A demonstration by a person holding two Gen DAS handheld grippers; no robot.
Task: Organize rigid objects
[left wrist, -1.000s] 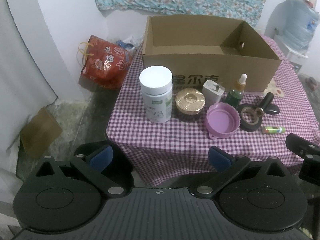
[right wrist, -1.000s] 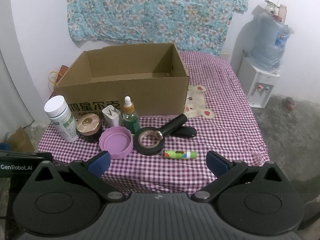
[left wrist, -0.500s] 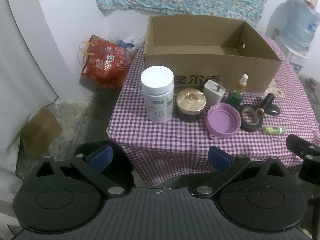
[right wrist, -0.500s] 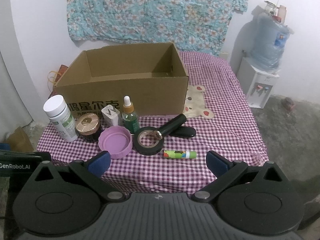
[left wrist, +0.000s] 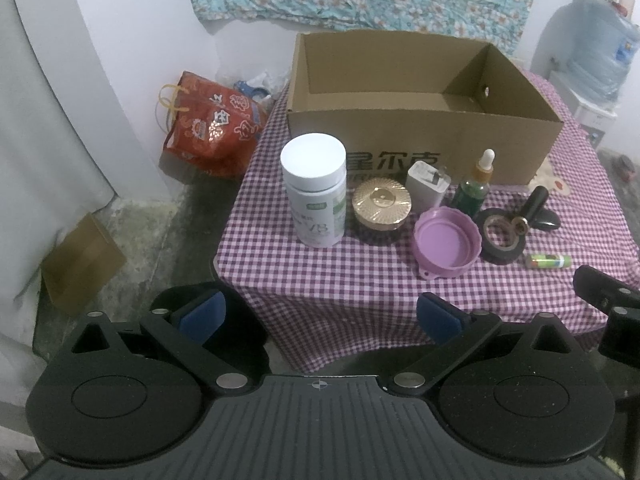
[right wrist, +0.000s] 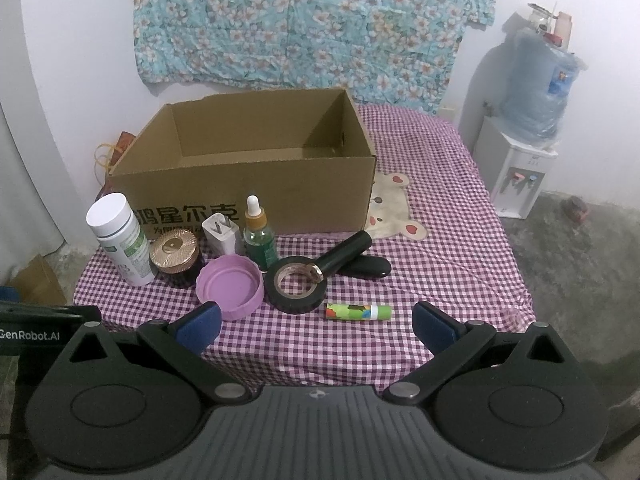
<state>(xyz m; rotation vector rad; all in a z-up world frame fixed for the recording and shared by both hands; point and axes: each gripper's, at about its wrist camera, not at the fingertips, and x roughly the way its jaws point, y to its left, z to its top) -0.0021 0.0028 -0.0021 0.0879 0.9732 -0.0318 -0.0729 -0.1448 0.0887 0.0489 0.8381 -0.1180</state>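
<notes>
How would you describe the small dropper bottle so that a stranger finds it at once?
Start at the cardboard box on the checked tablecloth. Before its front wall stands a row of small things; the dropper bottle is between the white charger and the black tape roll. Only it has green glass and a white tip.

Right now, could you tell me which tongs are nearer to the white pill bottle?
Left. The left tongs sit open just in front of the white pill bottle; the right tongs sit open further right, before the tape roll.
</notes>
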